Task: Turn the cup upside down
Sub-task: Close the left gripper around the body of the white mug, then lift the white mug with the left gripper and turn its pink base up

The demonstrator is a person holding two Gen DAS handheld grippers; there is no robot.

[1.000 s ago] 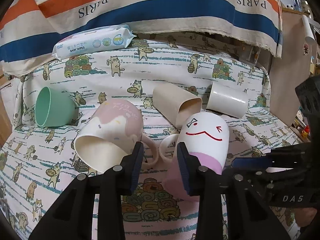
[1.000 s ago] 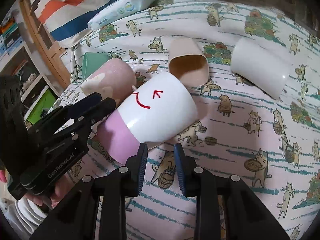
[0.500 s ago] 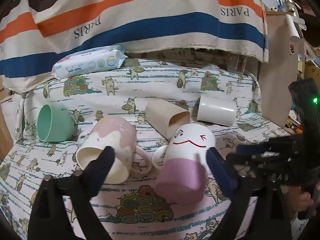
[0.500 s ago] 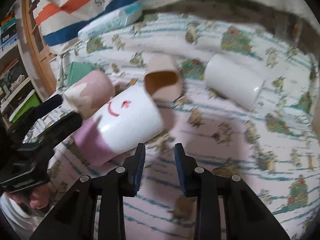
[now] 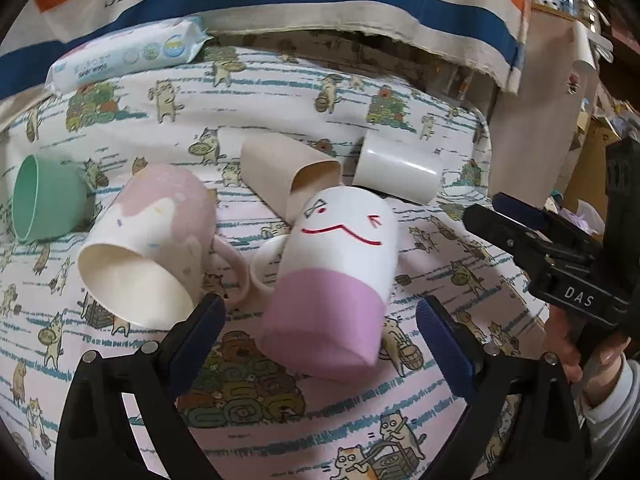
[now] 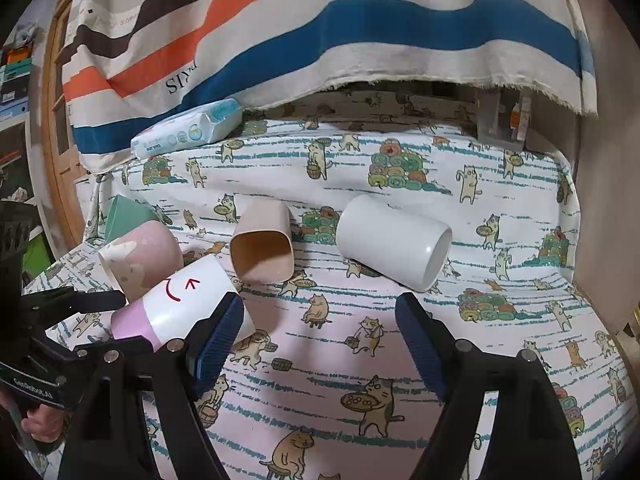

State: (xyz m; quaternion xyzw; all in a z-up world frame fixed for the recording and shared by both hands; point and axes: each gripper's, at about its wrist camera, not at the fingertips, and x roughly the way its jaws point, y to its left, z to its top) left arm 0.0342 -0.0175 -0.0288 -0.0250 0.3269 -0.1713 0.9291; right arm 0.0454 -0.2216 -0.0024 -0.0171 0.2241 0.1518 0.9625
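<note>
Left gripper (image 5: 320, 328): jaws spread wide, empty, blue-padded fingers flanking the pink base of the face mug without visible contact. Right gripper (image 6: 320, 340): jaws spread wide, empty, above bare cat-print tablecloth (image 6: 320, 400); its left finger sits just in front of the face mug's rim end. Face mug (image 5: 336, 276): white with a pink lower band and a red drawn winking face, lying on its side, base toward the left wrist camera, white handle on its left side. Pink-and-cream mug (image 5: 148, 240): on its side just beside the face mug, mouth toward the left wrist camera, its handle near the face mug's handle. Beige square tumbler (image 6: 264, 248): on its side behind the face mug, mouth forward. White cylindrical cup (image 6: 392, 242): on its side, right of the tumbler, apart from it. Mint green cup (image 5: 44, 196): on its side at the far left. Baby wipes pack (image 6: 188, 128): at the rear of the table, against the striped "PARIS" fabric (image 6: 320, 32) hanging behind.
</note>
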